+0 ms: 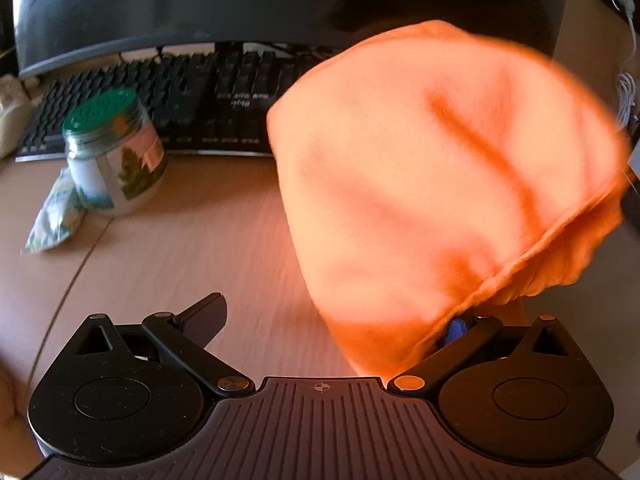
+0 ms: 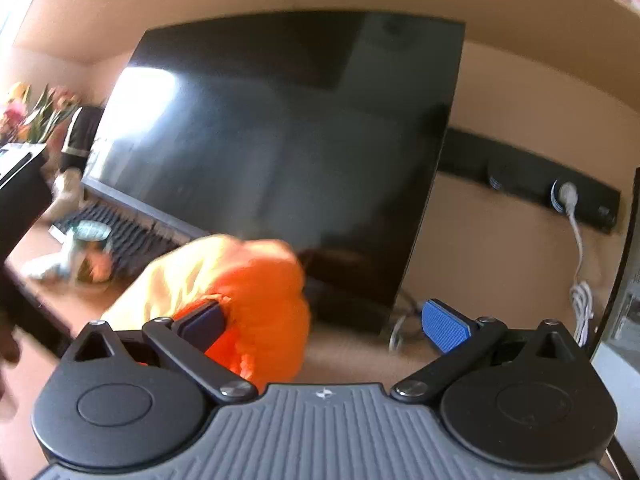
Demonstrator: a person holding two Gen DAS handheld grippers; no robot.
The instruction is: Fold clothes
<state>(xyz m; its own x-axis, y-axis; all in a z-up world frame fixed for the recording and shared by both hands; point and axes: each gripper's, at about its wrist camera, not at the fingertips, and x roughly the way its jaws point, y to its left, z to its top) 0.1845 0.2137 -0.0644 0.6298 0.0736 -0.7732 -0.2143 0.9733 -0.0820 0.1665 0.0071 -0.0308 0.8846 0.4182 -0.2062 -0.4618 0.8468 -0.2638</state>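
An orange cloth (image 1: 432, 168) hangs bunched and blurred in the right half of the left wrist view, draped over my left gripper's right finger, whose blue pad (image 1: 455, 330) barely shows. My left gripper (image 1: 332, 320) is open wide; its left finger (image 1: 204, 316) is bare above the desk. In the right wrist view the same cloth (image 2: 248, 280) lies over my right gripper's left finger (image 2: 204, 320). My right gripper (image 2: 324, 322) is open wide; its blue right pad (image 2: 444, 326) is free.
A dark monitor (image 2: 280, 140) and black keyboard (image 1: 192, 92) stand at the back of the wooden desk (image 1: 192, 248). A green-lidded jar (image 1: 116, 148) and a small packet (image 1: 56, 216) sit left. A power strip (image 2: 560, 196) with a white cable is on the wall.
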